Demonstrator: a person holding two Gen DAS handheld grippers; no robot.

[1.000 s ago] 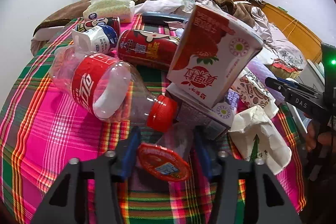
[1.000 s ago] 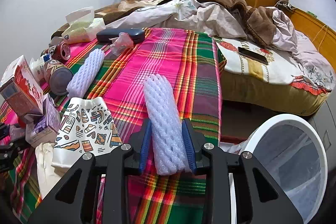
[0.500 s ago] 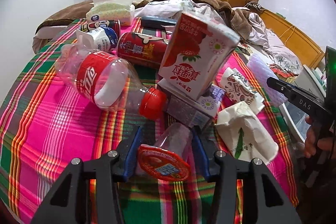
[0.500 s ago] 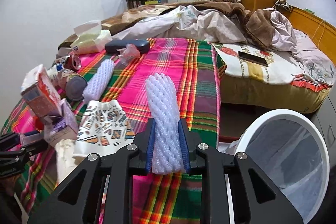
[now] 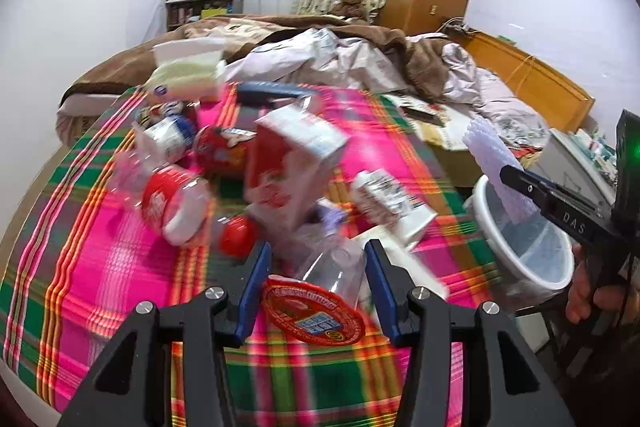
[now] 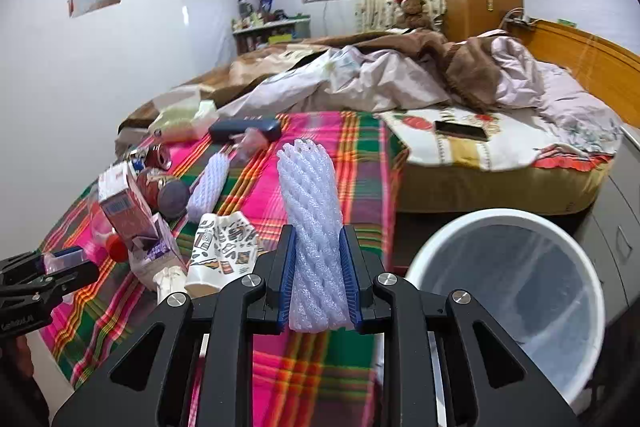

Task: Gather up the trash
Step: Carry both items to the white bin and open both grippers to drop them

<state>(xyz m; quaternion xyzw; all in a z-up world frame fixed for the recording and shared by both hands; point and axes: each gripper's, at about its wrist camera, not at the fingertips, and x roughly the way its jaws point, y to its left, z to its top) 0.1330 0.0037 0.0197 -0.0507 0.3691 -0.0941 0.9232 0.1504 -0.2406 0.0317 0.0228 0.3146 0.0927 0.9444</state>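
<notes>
White foam sleeve (image 6: 311,227) is clamped in right hand-held gripper (image 6: 318,273) beside bin (image 6: 504,223) for disposal; left hand-held gripper (image 5: 316,291) holds plastic cup (image 5: 320,291).

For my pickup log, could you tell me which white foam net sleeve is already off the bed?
The foam sleeve clamped upright in the right tool; the other sleeve lies flat on the plaid blanket.

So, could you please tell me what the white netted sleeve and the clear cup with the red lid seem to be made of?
White netted sleeve in the right hand-held gripper: apparently soft foam mesh, matte, with an open lattice, squeezed in where clamped. Clear cup with the red lid between the left hand-held gripper fingers: probably thin glossy plastic, see-through; the printed lid looks like foil or film.
</notes>
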